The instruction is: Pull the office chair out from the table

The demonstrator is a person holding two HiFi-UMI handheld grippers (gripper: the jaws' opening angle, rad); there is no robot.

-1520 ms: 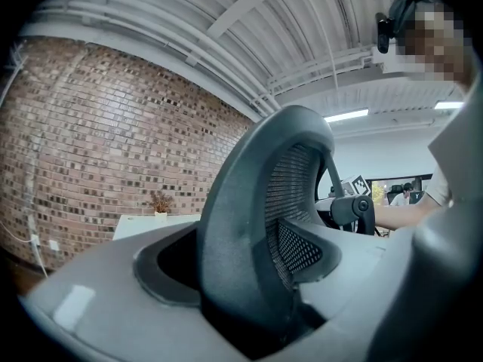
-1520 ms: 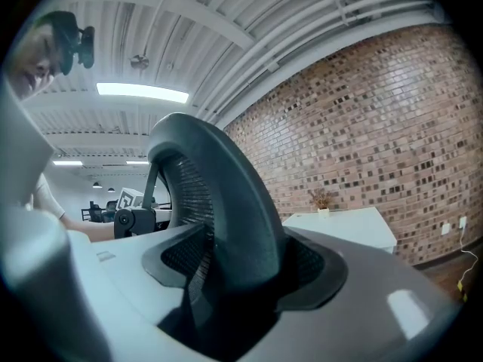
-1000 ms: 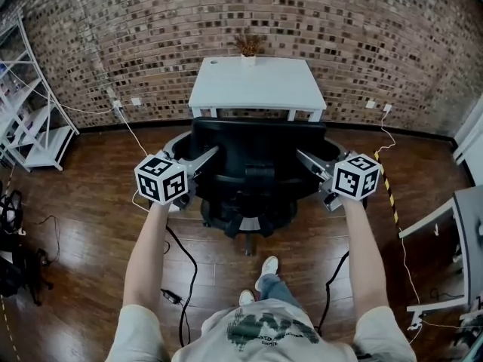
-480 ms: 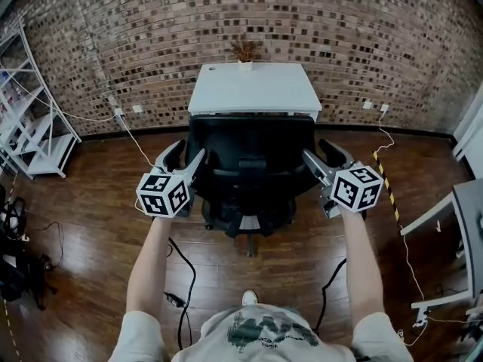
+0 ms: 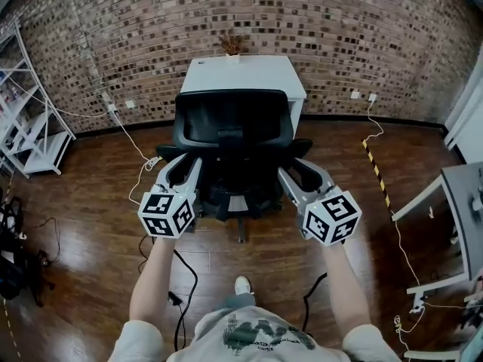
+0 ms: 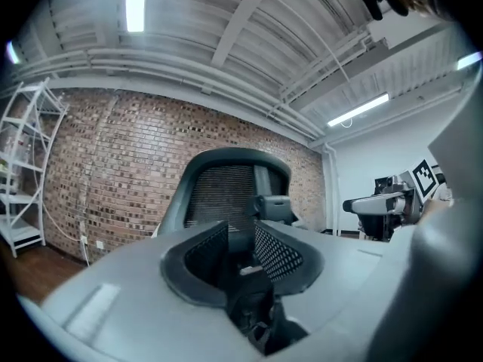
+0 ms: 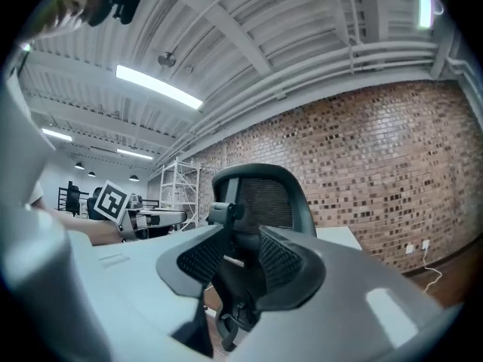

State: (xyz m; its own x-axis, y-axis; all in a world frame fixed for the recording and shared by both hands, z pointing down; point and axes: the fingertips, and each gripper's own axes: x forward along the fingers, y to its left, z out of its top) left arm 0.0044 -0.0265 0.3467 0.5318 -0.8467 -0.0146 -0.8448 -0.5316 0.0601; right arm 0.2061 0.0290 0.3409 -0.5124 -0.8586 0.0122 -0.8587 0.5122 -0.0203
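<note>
The black mesh-backed office chair (image 5: 235, 145) stands on the wood floor, its back just in front of the white table (image 5: 249, 72). My left gripper (image 5: 183, 169) is at the chair's left rear and my right gripper (image 5: 300, 174) at its right rear. Both point level at the chair. Both pairs of jaws have just been closing, and a gap still shows between them with nothing pressed by the pads. In the left gripper view the chair back (image 6: 226, 194) shows beyond the left gripper (image 6: 240, 247). In the right gripper view the chair (image 7: 264, 194) shows past the right gripper (image 7: 238, 259).
A small dried plant (image 5: 230, 45) sits at the table's far edge by the brick wall. A white shelf rack (image 5: 30, 119) stands at the left. A second table (image 5: 460, 202) is at the right edge. Cables (image 5: 185, 277) trail across the floor near my feet.
The chair has rolled out from under the table toward me. Both grippers drew back with it and their jaws narrowed. My feet have stepped back.
</note>
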